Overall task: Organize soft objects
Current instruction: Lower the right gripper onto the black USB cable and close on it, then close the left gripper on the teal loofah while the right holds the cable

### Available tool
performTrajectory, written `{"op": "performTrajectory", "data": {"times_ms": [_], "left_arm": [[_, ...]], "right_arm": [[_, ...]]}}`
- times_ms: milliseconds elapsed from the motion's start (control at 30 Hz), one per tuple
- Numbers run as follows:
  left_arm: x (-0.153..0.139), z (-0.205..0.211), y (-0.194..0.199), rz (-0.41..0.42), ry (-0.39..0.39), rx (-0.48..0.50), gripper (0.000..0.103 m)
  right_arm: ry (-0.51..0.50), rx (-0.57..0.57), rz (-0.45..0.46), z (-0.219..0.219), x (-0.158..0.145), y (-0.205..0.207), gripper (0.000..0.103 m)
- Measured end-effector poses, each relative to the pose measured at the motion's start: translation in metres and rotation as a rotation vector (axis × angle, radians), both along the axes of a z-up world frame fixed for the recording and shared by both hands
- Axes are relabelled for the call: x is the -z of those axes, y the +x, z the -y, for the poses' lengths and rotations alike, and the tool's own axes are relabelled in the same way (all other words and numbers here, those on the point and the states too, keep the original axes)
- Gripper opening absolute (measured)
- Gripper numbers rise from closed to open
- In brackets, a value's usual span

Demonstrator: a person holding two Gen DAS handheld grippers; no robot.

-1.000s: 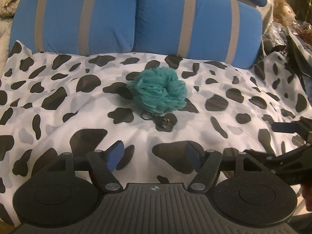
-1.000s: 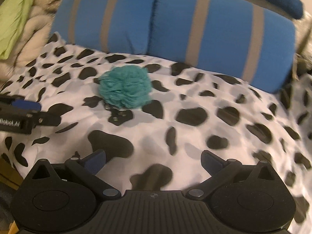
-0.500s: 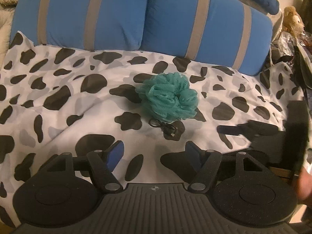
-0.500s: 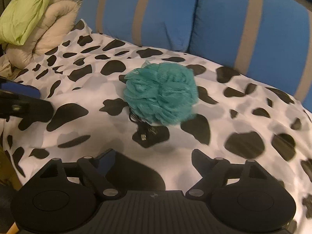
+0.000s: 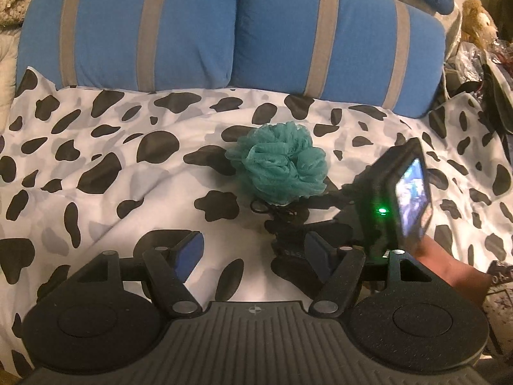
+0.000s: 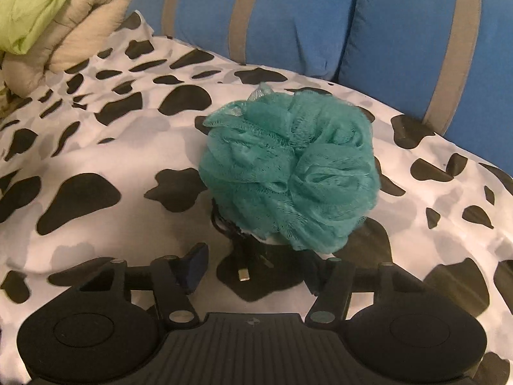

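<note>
Teal mesh, bunched into a round bath pouf (image 6: 290, 170), lies at the centre of the cow-print bedspread (image 6: 96, 173), with two blue striped pillows (image 6: 320, 16) behind it at 12 o'clock. A dark cable (image 6: 239, 247) with a metal plug end lies partly under the pouf at its 6 o'clock edge.

**Task progress.** The pouf rests free on the bedspread; no fingertip touches it. No grasp has been made and no destination container or pile for it is identifiable, so the organizing appears to be at its start. A beige quilt (image 6: 64, 32) and a green cloth (image 6: 35, 3) sit at 10 o'clock; whether they belong to the task cannot be determined.

**Pose, right gripper (image 6: 256, 266).** The unit is low over the bedspread and aimed at the pouf, which fills the view at 12 o'clock, just beyond the fingertips. The jaws are spread wide, wider than the cable bundle between them.

**Pose, left gripper (image 5: 253, 250).** The unit is held farther back, with the pouf (image 5: 279, 168) at 12 o'clock, well apart from the tips. The jaws are spread and hold nothing. The right unit's camera body, with lit screen, enters this view at 3 o'clock.
</note>
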State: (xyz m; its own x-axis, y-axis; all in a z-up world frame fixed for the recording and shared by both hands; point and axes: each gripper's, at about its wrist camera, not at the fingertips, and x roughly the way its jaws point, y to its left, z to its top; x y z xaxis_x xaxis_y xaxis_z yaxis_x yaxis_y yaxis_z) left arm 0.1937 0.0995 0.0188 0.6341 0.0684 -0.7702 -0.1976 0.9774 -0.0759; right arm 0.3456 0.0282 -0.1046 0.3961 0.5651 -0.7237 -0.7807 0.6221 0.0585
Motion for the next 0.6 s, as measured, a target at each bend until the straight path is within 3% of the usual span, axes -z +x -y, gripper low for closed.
{"op": "performTrajectory", "data": {"times_ms": [100, 133, 333, 600], "left_arm": [[-0.001, -0.003, -0.001, 0.008, -0.002, -0.021, 0.069], [-0.002, -0.004, -0.002, 0.015, 0.002, -0.033, 0.069], [-0.002, -0.011, -0.001, 0.036, -0.009, -0.092, 0.069], [0.001, 0.0, 0.003, 0.086, 0.052, -0.101, 0.069]], "right_arm": [[-0.005, -0.003, -0.003, -0.006, 0.003, 0.002, 0.046], [-0.009, -0.005, -0.006, -0.007, 0.003, 0.002, 0.035], [-0.024, -0.032, -0.036, -0.003, -0.001, -0.006, 0.031], [-0.047, -0.084, -0.026, 0.023, -0.016, -0.029, 0.03]]}}
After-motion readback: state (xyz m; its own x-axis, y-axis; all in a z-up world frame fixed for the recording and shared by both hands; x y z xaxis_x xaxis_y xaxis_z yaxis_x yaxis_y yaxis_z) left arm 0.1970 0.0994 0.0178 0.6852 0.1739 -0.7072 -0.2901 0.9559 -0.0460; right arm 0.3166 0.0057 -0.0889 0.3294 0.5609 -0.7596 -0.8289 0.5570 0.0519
